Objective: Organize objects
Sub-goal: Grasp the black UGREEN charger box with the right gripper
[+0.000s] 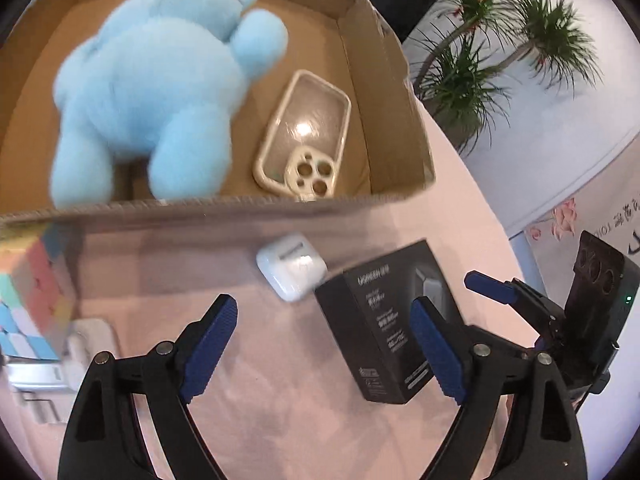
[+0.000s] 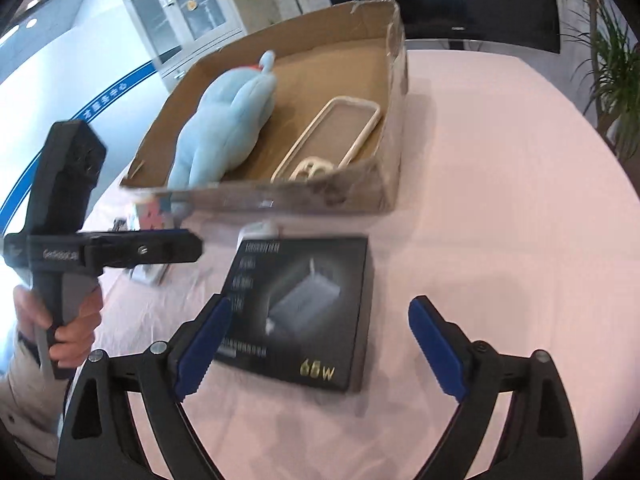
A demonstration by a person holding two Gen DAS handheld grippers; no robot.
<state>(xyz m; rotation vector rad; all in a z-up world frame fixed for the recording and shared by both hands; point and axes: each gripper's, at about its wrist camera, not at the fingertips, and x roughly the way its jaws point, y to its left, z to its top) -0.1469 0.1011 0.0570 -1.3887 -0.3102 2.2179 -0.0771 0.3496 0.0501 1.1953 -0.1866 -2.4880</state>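
A cardboard box (image 1: pixel 396 92) (image 2: pixel 394 152) stands on the pink table and holds a light blue plush toy (image 1: pixel 152 92) (image 2: pixel 224 128) and a cream phone case (image 1: pixel 306 132) (image 2: pixel 332 136). A white earbud case (image 1: pixel 291 266) lies in front of the box. A black charger box (image 1: pixel 384 320) (image 2: pixel 304 304) lies beside it. My left gripper (image 1: pixel 324 344) is open and empty, just before the earbud case. My right gripper (image 2: pixel 320 348) is open and empty over the near edge of the charger box; it also shows in the left wrist view (image 1: pixel 520 292).
A pastel cube puzzle (image 1: pixel 28 288) and a white plug (image 1: pixel 86 344) lie at the left by the box. Potted plants (image 1: pixel 500 48) stand beyond the table's right edge. A glass cabinet (image 2: pixel 188 8) stands behind the box.
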